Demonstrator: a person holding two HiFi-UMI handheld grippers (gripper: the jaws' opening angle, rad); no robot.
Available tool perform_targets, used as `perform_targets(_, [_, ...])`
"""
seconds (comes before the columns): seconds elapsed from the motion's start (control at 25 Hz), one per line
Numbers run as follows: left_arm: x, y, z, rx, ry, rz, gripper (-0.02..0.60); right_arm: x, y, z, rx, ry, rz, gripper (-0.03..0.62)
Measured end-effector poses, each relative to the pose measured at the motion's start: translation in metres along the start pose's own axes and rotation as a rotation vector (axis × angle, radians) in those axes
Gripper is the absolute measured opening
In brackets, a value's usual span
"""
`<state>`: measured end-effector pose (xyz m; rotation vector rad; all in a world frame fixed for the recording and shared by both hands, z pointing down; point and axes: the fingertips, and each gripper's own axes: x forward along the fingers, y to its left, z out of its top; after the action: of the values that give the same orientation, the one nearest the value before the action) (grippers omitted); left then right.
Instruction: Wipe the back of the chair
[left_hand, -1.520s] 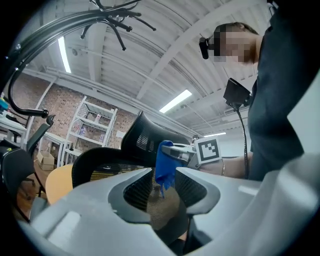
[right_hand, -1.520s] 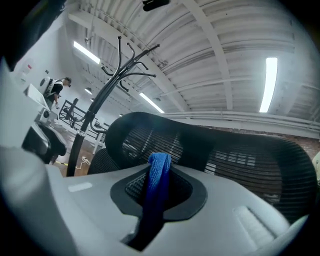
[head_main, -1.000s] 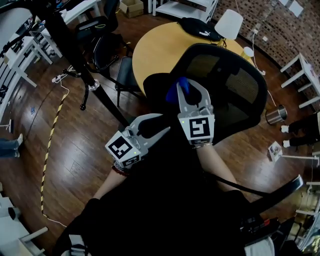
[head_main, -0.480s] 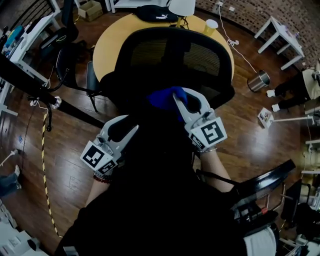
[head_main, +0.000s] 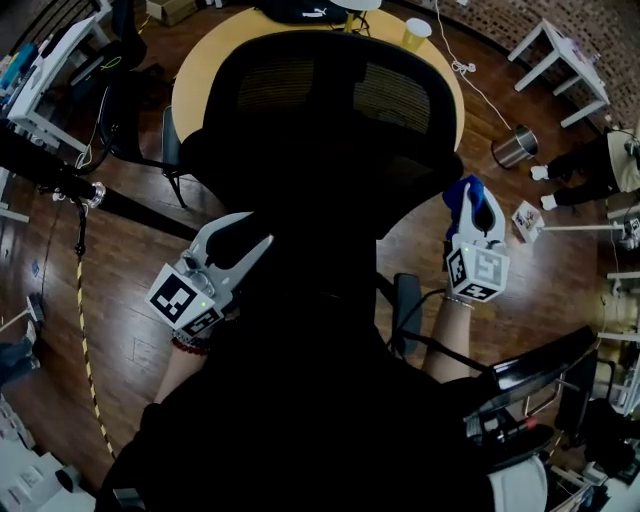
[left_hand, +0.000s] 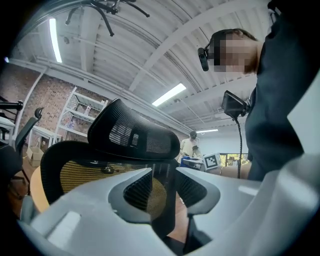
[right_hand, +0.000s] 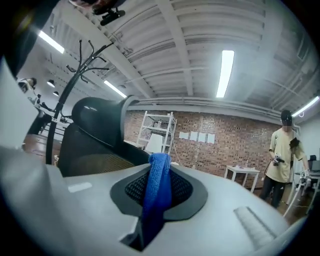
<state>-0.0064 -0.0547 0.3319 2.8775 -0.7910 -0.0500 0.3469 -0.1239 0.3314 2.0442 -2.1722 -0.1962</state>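
- One black mesh chair back (head_main: 330, 110) fills the middle, its broad face towards the person and its long axis running left to right;
- right gripper (head_main: 478, 208), clamped on a blue cloth (head_main: 458, 192), hangs just off the back's right edge; a wipe would likely run leftward;
- left gripper (head_main: 238, 243) is by the lower left, jaws narrowly apart, empty;
- a cup (head_main: 415, 32) stands on the round surface (head_main: 200, 70) and a metal bin (head_main: 513, 150) on the floor; contents unseen.
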Motion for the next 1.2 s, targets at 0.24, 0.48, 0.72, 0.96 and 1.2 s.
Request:
perform_targets(0.24, [0.008,0.025,0.029,0.005,-0.084,0.087,0.141,0.037,-0.022,0.010,-0.034,0.014,-0.040,0.038])
perform_targets(0.48, [-0.033,0.043,0.018,-0.014,-0.066,0.218,0.140,0.040,-0.001,0.011,-0.102,0.014,0.012,0.038])
perform_targets(0.72, [-0.051,0.046,0.023,-0.009,-0.107,0.252,0.140,0.049,0.042,-0.001,-0.134,0.056,0.063,0.038])
perform_targets(0.96, [-0.079,0.049,0.038,0.010,-0.151,0.296,0.140,0.062,0.079,0.008,-0.080,0.022,0.024,0.038])
perform_targets(1.2, [-0.094,0.052,0.041,0.016,-0.150,0.344,0.140,0.065,0.079,0.005,-0.035,0.012,-0.033,0.038])
